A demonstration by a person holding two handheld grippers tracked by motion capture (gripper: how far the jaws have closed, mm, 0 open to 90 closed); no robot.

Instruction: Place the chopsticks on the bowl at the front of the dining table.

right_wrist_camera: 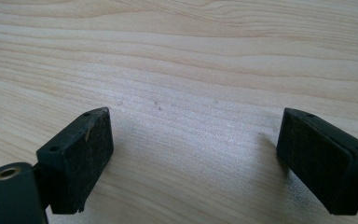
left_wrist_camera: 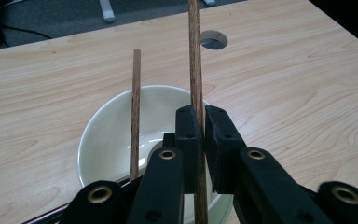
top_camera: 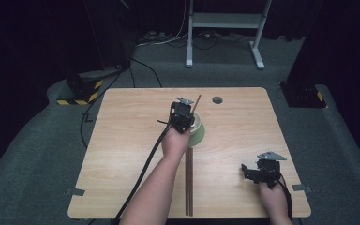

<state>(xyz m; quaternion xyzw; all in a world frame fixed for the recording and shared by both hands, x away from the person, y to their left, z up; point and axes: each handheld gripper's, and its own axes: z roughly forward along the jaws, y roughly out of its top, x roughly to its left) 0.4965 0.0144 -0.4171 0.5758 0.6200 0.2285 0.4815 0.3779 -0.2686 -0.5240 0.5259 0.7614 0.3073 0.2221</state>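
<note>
A dark room with grey carpet (top_camera: 37, 154) surrounds the pale wooden surface (top_camera: 122, 140), and a white metal frame (top_camera: 225, 28) stands on the floor beyond its far edge, beside what looks like a tangle of cables, though that corner is dim. A round hole (top_camera: 217, 100) sits near the surface's far edge. A cream bowl (left_wrist_camera: 116, 135) rests at mid-surface. The left tongs (left_wrist_camera: 201, 122) hover over it, pressed together on one brown chopstick (left_wrist_camera: 195, 60); a second chopstick (left_wrist_camera: 134, 102) leans in the bowl. Two more sticks (top_camera: 189, 183) lie near the front edge. The right tongs (right_wrist_camera: 193, 154) rest spread apart near the front right corner, with bare wood between them.
</note>
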